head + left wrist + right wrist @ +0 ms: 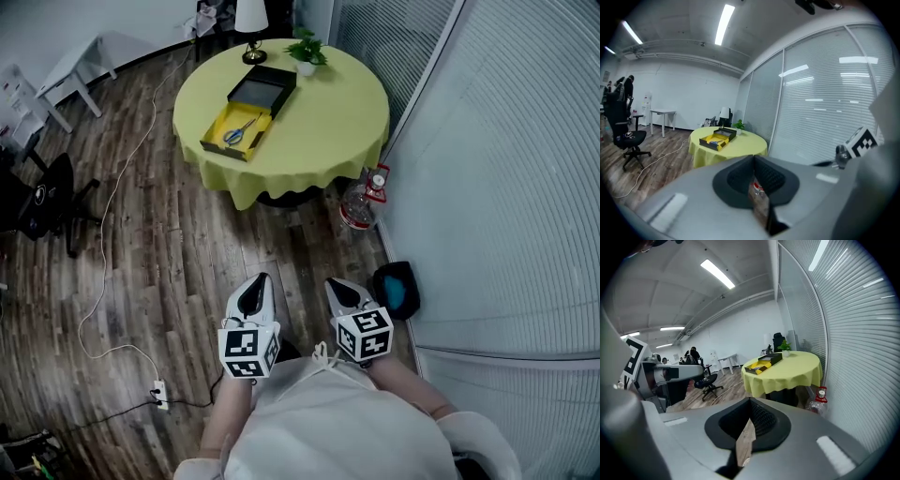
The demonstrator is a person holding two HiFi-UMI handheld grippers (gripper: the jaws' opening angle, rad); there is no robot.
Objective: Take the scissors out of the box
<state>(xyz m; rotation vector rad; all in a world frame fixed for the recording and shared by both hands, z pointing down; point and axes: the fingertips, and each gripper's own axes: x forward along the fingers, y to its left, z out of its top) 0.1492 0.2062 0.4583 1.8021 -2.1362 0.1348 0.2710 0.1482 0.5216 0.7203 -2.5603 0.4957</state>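
Blue-handled scissors [240, 130] lie in the yellow-lined half of an open black box [246, 114] on a round table with a yellow cloth [323, 127], far ahead in the head view. My left gripper [255, 281] and right gripper [336, 284] are side by side over the wooden floor, well short of the table, both shut and holding nothing. In the left gripper view, the jaws of the left gripper [753, 159] meet, with the box [717, 138] in the distance. The right gripper [750, 402] likewise shows closed jaws and the box [765, 363] far off.
A potted plant [306, 52] and a lamp [250, 23] stand at the table's far side. A water bottle [359, 202] sits on the floor by the table, a black and blue bag [398, 289] near the glass wall. Chair [47, 202] and cable [112, 281] lie left.
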